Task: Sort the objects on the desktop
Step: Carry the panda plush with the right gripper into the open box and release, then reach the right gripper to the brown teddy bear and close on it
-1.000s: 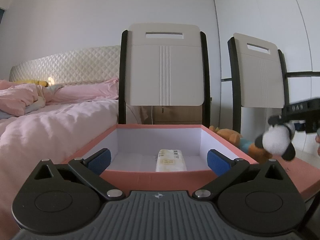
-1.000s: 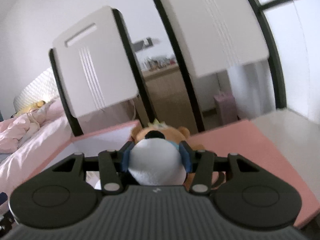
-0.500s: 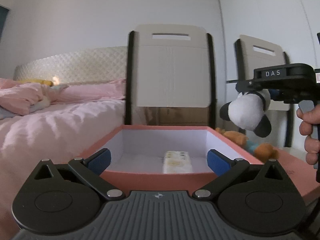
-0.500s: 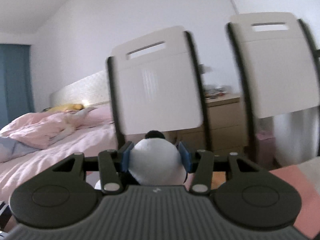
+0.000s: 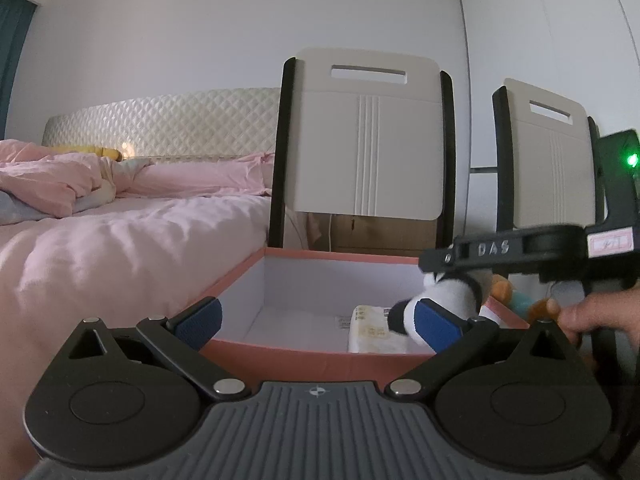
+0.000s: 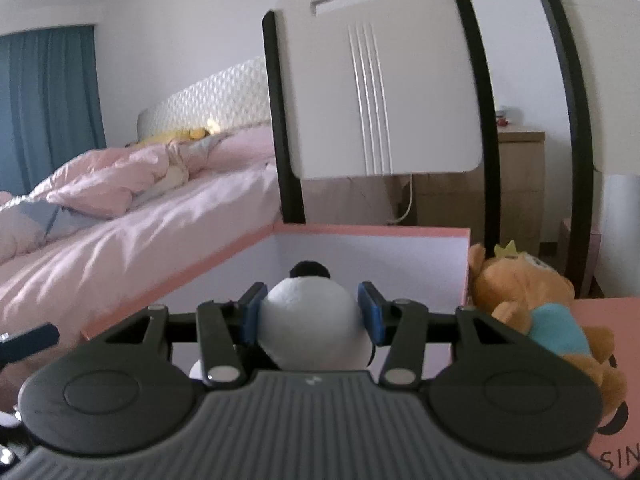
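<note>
My right gripper (image 6: 312, 314) is shut on a black-and-white panda plush (image 6: 312, 320) and holds it over the open pink box (image 6: 360, 232). In the left wrist view the panda (image 5: 448, 296) hangs over the box's right side, above a tissue pack (image 5: 372, 332) lying on the box floor. My left gripper (image 5: 316, 320) is open and empty at the box's near wall (image 5: 304, 360). An orange bear plush (image 6: 532, 304) in a blue shirt lies outside the box, against its right wall.
Two white chairs (image 5: 368, 136) stand behind the box. A bed with pink bedding (image 5: 120, 216) lies to the left. A pink lid (image 6: 612, 360) lies to the right under the bear. A wooden cabinet (image 6: 516, 184) is behind.
My right gripper carried the panda from the right, near the bear, left and down over the box's right side. My left gripper stayed open at the box's front.
</note>
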Demonstrator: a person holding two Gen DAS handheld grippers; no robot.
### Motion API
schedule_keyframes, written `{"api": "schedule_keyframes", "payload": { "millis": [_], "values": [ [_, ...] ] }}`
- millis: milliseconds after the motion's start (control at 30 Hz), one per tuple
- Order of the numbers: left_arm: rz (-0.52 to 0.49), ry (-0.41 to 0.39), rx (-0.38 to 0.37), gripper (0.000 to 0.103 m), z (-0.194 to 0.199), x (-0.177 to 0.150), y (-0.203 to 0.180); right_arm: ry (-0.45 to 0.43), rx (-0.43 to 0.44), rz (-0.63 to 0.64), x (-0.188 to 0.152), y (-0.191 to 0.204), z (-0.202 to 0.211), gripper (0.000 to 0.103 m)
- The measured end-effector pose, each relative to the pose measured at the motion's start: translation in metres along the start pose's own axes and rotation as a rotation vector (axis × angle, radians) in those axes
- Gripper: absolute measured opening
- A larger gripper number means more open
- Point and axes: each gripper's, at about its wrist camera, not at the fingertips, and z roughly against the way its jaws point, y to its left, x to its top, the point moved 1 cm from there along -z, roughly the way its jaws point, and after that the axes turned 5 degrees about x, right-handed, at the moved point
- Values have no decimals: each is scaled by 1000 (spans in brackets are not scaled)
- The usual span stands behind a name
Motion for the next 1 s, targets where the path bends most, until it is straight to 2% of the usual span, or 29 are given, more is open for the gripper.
{"api": "schedule_keyframes", "payload": {
  "millis": [433,500,567,733,1000],
  "values": [
    [-20,-5,-8,103,1,-2,-3,28,-86,69,-13,-4,5,54],
    [-27,-6,-9,103,1,-3,-4,16,-95,69,-12,-5,9,60],
    [-33,-7,-10,103,1,-4,-5,-3,-105,62,-11,-7,14,74],
    [-40,-10,-15,103,3,-5,-8,-45,-121,41,-8,-9,33,93],
    [-44,-15,-23,103,5,-5,-10,-111,-142,15,-9,-11,75,99]
  ]
}}
